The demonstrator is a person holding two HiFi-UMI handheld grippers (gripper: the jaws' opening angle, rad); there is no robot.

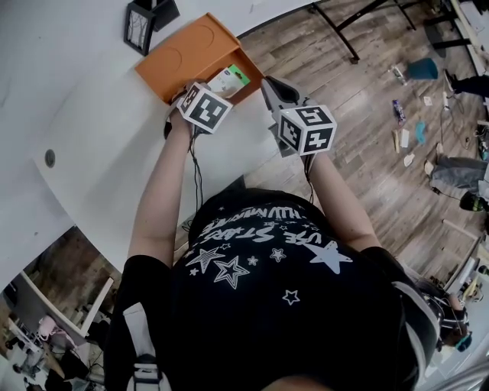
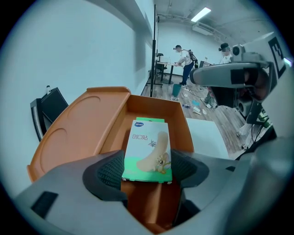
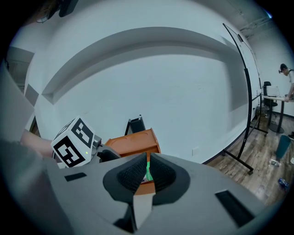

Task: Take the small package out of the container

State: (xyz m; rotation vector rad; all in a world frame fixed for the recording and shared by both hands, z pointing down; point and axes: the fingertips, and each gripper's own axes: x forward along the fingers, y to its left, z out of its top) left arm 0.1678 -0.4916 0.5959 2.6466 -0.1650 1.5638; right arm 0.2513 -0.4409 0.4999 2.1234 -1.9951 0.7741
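The orange container [image 1: 191, 55] stands open on the white table, its lid [image 2: 78, 131] folded out to the left. The small package [image 2: 148, 149], a white and green box with a cartoon print, sits between the pads of my left gripper [image 2: 147, 169], which is shut on its near end. It hangs over the container's open cavity [image 2: 181, 120]. In the head view the package [image 1: 229, 79] shows just ahead of the left gripper [image 1: 200, 98]. My right gripper [image 1: 276, 93] hovers beside the container's right end, shut and empty [image 3: 146, 172]. The container [image 3: 133, 142] lies beyond its jaws.
A black framed stand [image 1: 144, 23] sits on the table [image 1: 92, 130] behind the container. The table's curved edge runs right of the container, above a wooden floor [image 1: 367, 114] with scattered litter. A black pole frame [image 3: 245, 105] and people at a desk are in the background.
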